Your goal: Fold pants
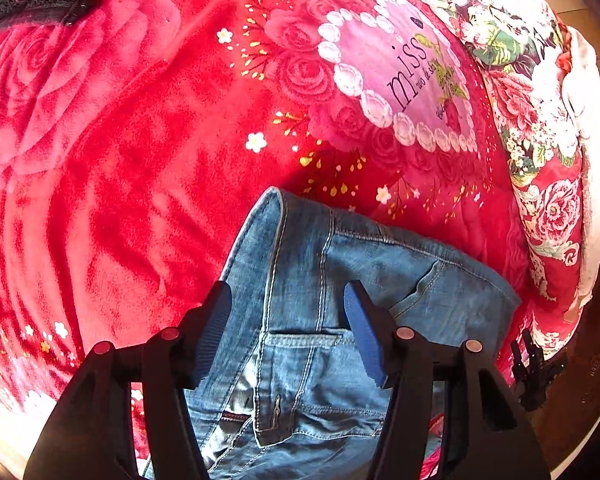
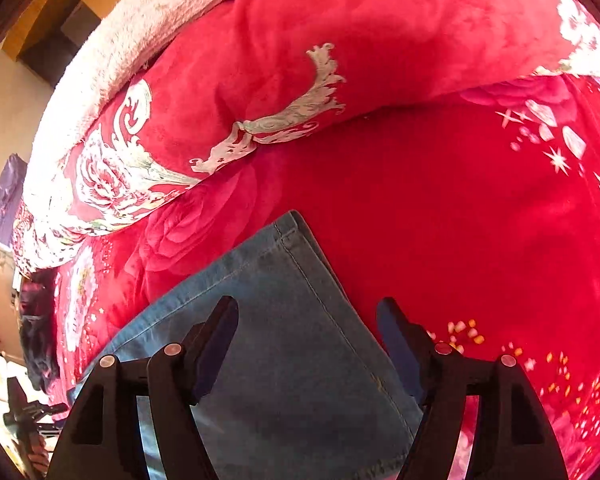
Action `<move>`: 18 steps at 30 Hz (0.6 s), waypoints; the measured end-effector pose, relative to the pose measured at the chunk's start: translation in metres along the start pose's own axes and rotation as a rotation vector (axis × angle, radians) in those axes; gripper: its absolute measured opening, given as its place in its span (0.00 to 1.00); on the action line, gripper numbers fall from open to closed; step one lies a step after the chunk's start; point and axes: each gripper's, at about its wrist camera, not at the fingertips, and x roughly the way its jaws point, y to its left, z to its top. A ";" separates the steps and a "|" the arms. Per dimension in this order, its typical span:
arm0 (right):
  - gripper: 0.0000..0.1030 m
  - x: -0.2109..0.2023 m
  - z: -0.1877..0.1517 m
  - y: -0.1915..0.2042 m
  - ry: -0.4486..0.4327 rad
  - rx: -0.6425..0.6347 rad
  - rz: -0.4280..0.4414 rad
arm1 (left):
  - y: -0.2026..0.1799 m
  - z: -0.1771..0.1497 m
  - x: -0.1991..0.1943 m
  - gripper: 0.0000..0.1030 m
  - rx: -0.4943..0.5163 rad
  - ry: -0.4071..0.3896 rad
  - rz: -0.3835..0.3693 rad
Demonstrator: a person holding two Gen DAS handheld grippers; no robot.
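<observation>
While the jeans (image 1: pixel 312 312) lie spread on the red blanket (image 1: pixel 120 160), you have one gripper over each end of them. Your left gripper (image 1: pixel 288 332) hangs above the waist end: the waistband, fly and pocket run straight ahead between its fingers and on beyond the tips. Your right gripper (image 2: pixel 308 344) hangs above the leg end, with the hem just past its fingertips and the leg seam running away from you, slightly to the left. So the long axis of the pants appears to stretch from one gripper to the other, each hand nearest its own end.

Both sets of jaws stand wide apart and hold nothing. Denim fills the gap between the fingers in each view, but you cannot tell from here whether the pads (image 1: pixel 366 340) are touching the cloth or hovering just above it.

A lengthwise fold would probably call for both grippers to close on the edge each one faces.
</observation>
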 end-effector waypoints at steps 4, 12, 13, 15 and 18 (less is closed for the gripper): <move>0.71 0.031 0.018 0.015 0.025 -0.054 -0.011 | 0.007 0.021 -0.005 0.60 -0.042 -0.013 -0.034; 0.83 0.067 0.018 0.037 0.056 -0.176 -0.049 | 0.007 0.039 0.032 0.67 -0.062 0.088 -0.017; 0.81 0.067 0.016 0.039 0.058 -0.191 -0.062 | 0.004 0.039 0.038 0.67 -0.046 0.101 -0.005; 0.66 0.066 0.013 0.043 0.055 -0.233 -0.113 | -0.005 0.036 0.038 0.67 0.011 0.080 0.016; 0.23 0.060 0.010 0.043 0.048 -0.254 -0.167 | -0.014 0.030 0.034 0.22 0.060 0.071 0.002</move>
